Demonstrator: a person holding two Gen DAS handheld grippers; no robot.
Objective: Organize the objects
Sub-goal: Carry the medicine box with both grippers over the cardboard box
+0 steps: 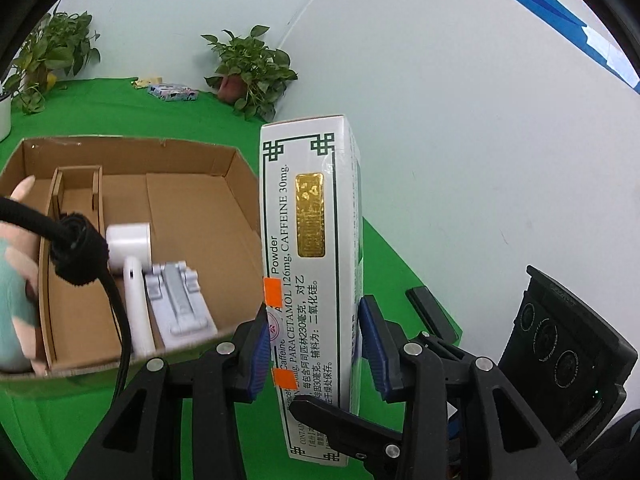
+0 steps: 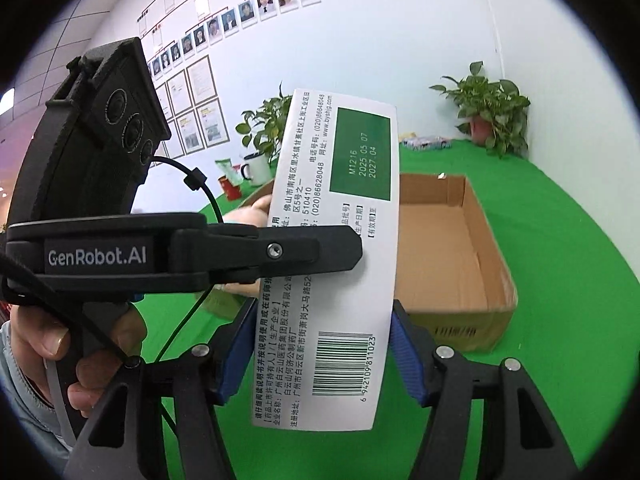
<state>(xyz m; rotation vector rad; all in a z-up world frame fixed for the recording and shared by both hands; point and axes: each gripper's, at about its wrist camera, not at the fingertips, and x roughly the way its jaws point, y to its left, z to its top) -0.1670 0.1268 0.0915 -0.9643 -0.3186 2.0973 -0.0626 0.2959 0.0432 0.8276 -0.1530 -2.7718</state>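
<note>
A tall white medicine box (image 1: 308, 240) with green trim and a gold label stands upright above the green table, its barcode side (image 2: 332, 280) showing in the right wrist view. My left gripper (image 1: 316, 344) is shut on its lower part, the blue pads pressing its two narrow sides. My right gripper (image 2: 322, 360) is shut on the same box across its broad faces. One of the left fingers (image 2: 280, 254) lies across the box's printed face. An open cardboard box (image 1: 160, 208) sits just left of the medicine box, holding a white roll (image 1: 130, 246) and a grey stand (image 1: 180, 304).
A person's hand (image 1: 20, 208) holds the cardboard box's left side, behind a black cable (image 1: 80, 252). Potted plants (image 1: 248, 72) and small packets (image 1: 172, 92) line the wall at the back. A white mug (image 2: 256, 168) and a red cup stand at the far left. Green cloth (image 2: 560, 260) lies bare to the right of the cardboard box.
</note>
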